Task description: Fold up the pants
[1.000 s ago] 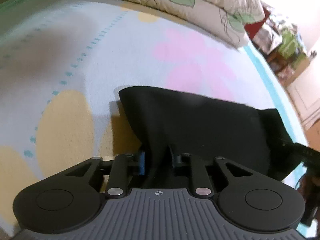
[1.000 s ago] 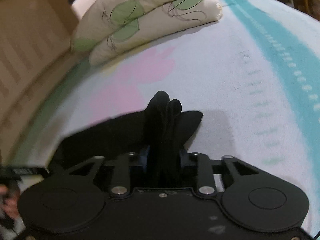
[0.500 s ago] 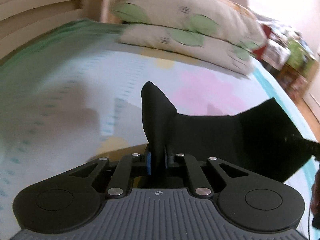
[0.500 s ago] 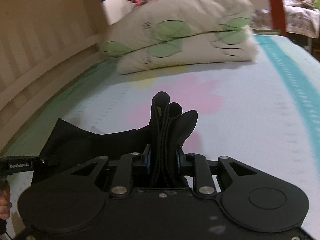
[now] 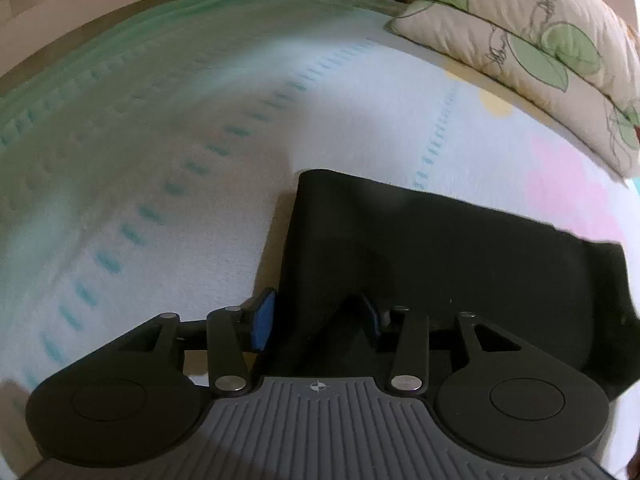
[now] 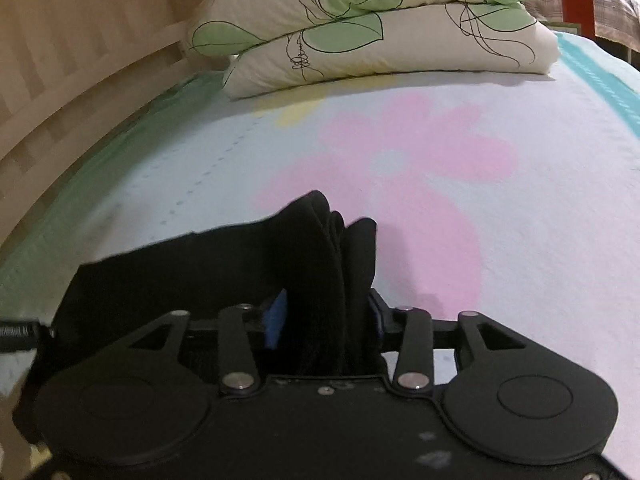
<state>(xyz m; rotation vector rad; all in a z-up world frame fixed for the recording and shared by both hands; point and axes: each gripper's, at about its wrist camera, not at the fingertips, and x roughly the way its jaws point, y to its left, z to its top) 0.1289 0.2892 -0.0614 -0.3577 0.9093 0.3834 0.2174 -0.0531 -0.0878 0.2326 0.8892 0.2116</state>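
The black pants (image 5: 440,248) lie as a folded band on the flowered bed sheet (image 5: 200,140). My left gripper (image 5: 316,318) stands over their left end. Its jaws are opening, and slack cloth hangs between the blue pads (image 5: 262,322) without being pressed. In the right wrist view the pants (image 6: 192,272) stretch off to the left. My right gripper (image 6: 327,318) has a loose upright bunch of cloth between its jaws, which are opening too, and the pads (image 6: 278,320) stand off it.
Two stacked pillows with green leaf prints (image 6: 360,40) lie at the head of the bed, also in the left wrist view (image 5: 520,40). A wooden bed frame (image 6: 80,60) runs along the left. The other gripper's tip (image 6: 20,334) shows at the left edge.
Both grippers' jaws have spread apart and let go of the pinched cloth. The raised pants edge has come down onto the sheet, and both views have swung towards the pillows.
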